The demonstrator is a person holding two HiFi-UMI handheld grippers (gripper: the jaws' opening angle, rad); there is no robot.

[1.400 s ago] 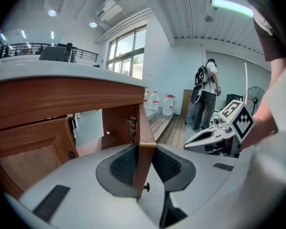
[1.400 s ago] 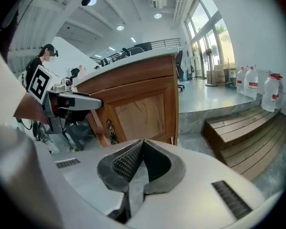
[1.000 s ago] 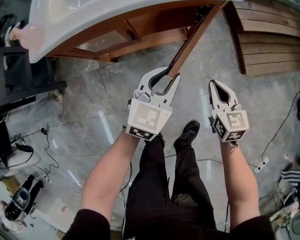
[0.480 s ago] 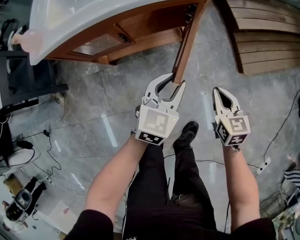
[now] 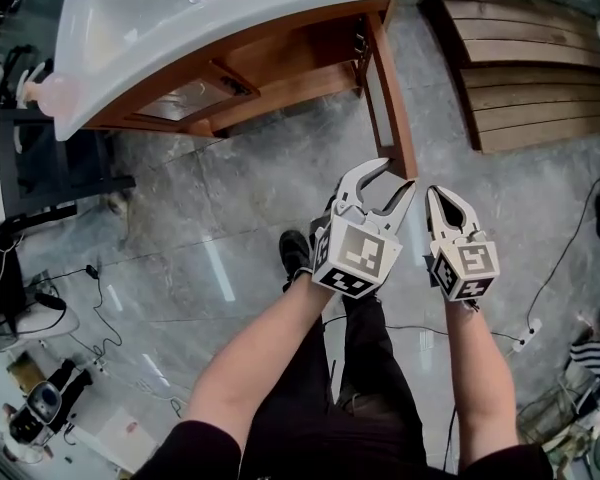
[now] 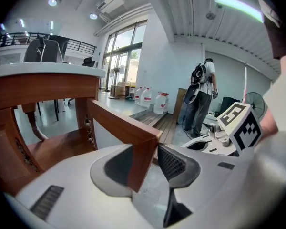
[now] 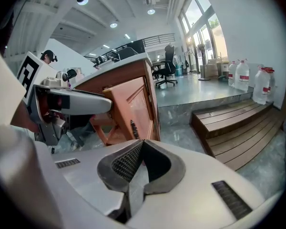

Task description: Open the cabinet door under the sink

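Note:
The brown wooden cabinet door (image 5: 390,88) under the white sink (image 5: 180,28) stands swung wide out from the cabinet (image 5: 270,68). My left gripper (image 5: 392,176) is at the door's free end, its jaws opening. The door's edge (image 6: 133,137) still lies between them, with a gap showing beside the right pad (image 6: 174,163). My right gripper (image 5: 440,194) hovers just right of the left one, shut and empty (image 7: 140,144). From the right gripper view the door (image 7: 133,109) and the left gripper (image 7: 71,101) sit ahead to the left.
Wooden steps (image 5: 540,68) rise to the right of the cabinet. The person's legs and black shoe (image 5: 298,253) are on the marble floor below the grippers. Cables (image 5: 90,288) and dark gear (image 5: 40,158) lie at the left. Another person (image 6: 200,99) stands far off.
The door has swung further open to the right. My left gripper travelled right with it, close to the right gripper, and its jaws have spread wider round the door's edge.

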